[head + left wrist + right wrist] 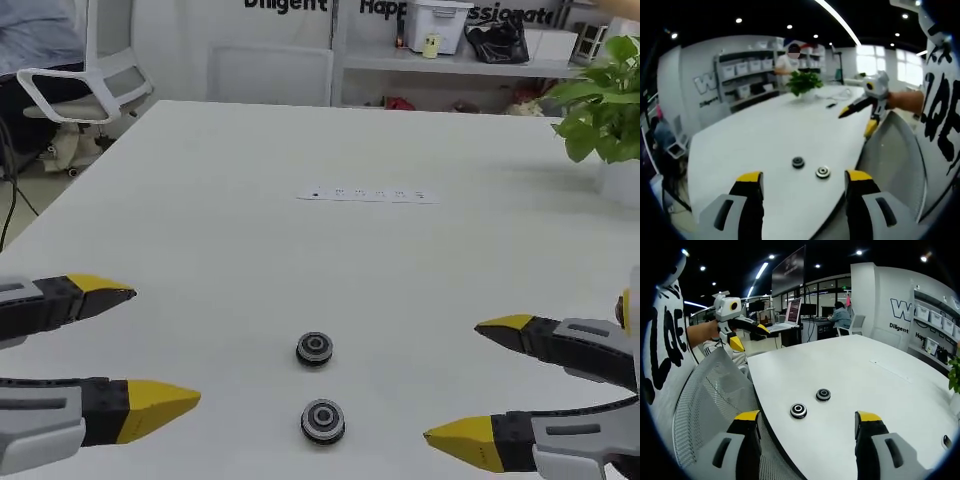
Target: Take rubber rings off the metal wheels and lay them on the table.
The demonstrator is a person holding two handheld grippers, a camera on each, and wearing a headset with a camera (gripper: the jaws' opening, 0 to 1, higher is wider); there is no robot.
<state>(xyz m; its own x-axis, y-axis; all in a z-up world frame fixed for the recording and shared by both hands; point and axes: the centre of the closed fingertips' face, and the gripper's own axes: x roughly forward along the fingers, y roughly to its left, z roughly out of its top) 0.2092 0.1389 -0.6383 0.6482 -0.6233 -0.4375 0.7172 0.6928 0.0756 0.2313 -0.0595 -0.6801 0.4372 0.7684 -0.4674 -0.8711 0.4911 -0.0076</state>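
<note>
Near wheel and far wheel lay flat on the table, close to the person's edge. One sat just beyond the other, not touching. Each showed a dark band round a metal hub, so my read was that both rubber rings were on. Too small to tell how tight they sat.

Left gripper hung at the left with jaws spread wide and nothing between them. Right gripper was the same on the right: jaws apart, empty. Both pointed inward at the wheels from either side, well apart from them. In each gripper view the two wheels sat ahead, roughly between that gripper's own jaw tips.

Step in hand: approach only, no ring removal started.

Next move, as I judged it: one gripper comes down and pins a wheel, clamping across the body. The other nips the outer edge of the ring and peels it over the rim. That needs a thin bite, tips on rubber only, not metal. The wheel is small and loose on a smooth top, so it would likely slide or flip if not held first. The near wheel looked the easier first target, being closest to both sets of tips.
</note>
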